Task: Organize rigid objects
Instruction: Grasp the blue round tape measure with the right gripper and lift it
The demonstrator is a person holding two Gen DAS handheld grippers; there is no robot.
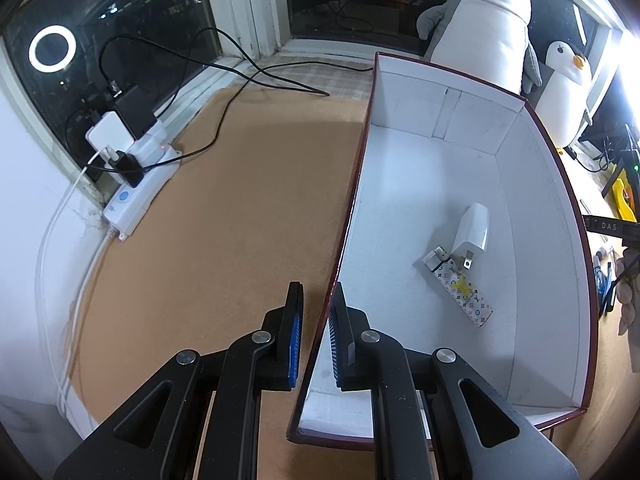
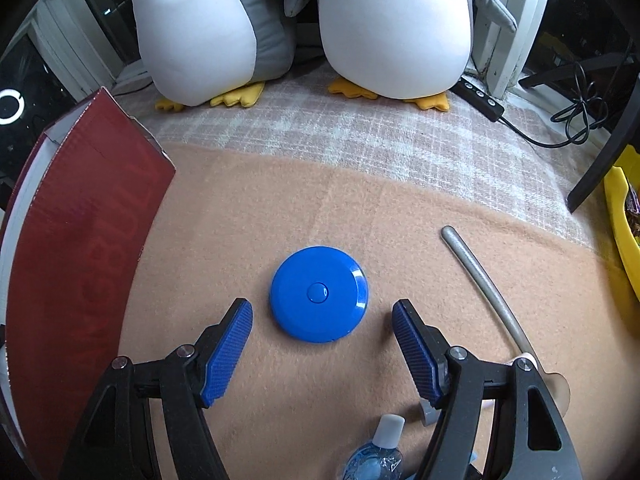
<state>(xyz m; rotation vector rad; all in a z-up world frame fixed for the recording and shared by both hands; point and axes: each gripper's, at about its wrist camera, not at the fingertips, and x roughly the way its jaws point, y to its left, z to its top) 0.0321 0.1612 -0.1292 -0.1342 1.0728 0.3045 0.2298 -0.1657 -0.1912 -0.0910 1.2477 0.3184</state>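
Left gripper (image 1: 314, 332): clamped on the near left wall of the box (image 1: 348, 200), one blue pad outside the wall and one inside — only the thin card between them.
Box: red outside, white inside, open on top; in the left wrist view it runs from the gripper toward 1 o'clock, standing on the tan blanket (image 1: 224, 208).
Box contents: a white charger plug (image 1: 472, 232) at about 2 o'clock of the left gripper, prongs toward the camera; its prong end touches a patterned white lighter-shaped case (image 1: 460, 286) lying just below it.
Right gripper (image 2: 322, 320): wide, holding nothing — its blue pads stand either side of the near edge of the blue round disc (image 2: 319, 294), neither pad touching it.
Blue round disc: flat on the blanket at 12 o'clock of the right gripper, a small button at its middle.
Grey rod (image 2: 486, 286): at 2 o'clock of the right gripper, slanting across the blanket, apart from the disc.
Small bottle (image 2: 378, 450): at 6 o'clock, blue with a white cap, partly behind the right finger.
Box from the right: its red side wall rises at 9 to 10 o'clock.
Farther out: two penguin plush toys (image 2: 392, 28) at 12 o'clock; a yellow bin (image 2: 622, 216) at 3 o'clock.
Left view, far: a white power strip (image 1: 136, 196) with plugs at 10 o'clock by the window.
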